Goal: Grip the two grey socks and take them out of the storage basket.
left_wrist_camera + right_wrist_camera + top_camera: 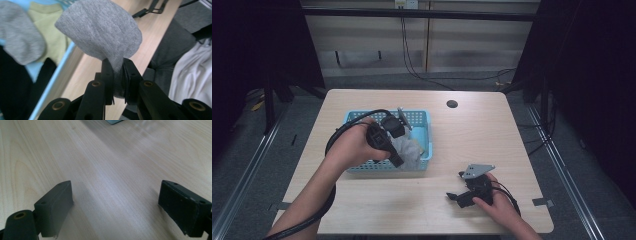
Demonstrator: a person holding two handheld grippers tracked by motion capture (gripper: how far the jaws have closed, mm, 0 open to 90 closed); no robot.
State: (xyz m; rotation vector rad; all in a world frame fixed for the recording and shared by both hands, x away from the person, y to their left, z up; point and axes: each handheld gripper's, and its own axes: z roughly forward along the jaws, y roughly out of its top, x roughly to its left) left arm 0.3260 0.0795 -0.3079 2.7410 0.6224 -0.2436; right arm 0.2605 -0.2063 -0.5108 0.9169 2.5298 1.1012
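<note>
The grey sock [100,32] is pinched in my left tongs [117,75], jaws closed on a bunched fold of the fabric; the rest of the sock balloons above the jaws. In the high view the sock [409,150] hangs over the near right part of the blue basket [422,120], partly covered by my left hand [354,145] and the body of the left tongs [399,145], so its full outline cannot be made out.

In the left gripper view, a second grey sock [22,42] and a yellow-green item [50,32] lie in the basket [62,65]. A black item [15,87] fills the lower left, out of focus and cut off by the frame; I cannot tell what it is.

The basket stands on the table [477,140], left of centre. My right tongs [459,197] rest low over the table near its front right edge, well apart from the basket, held by my right hand [499,200]. In the right gripper view the right tongs [115,205] stand wide, with bare table [112,170] between the jaws. A blurred bluish corner at the top edge of that view is cut off.
</note>
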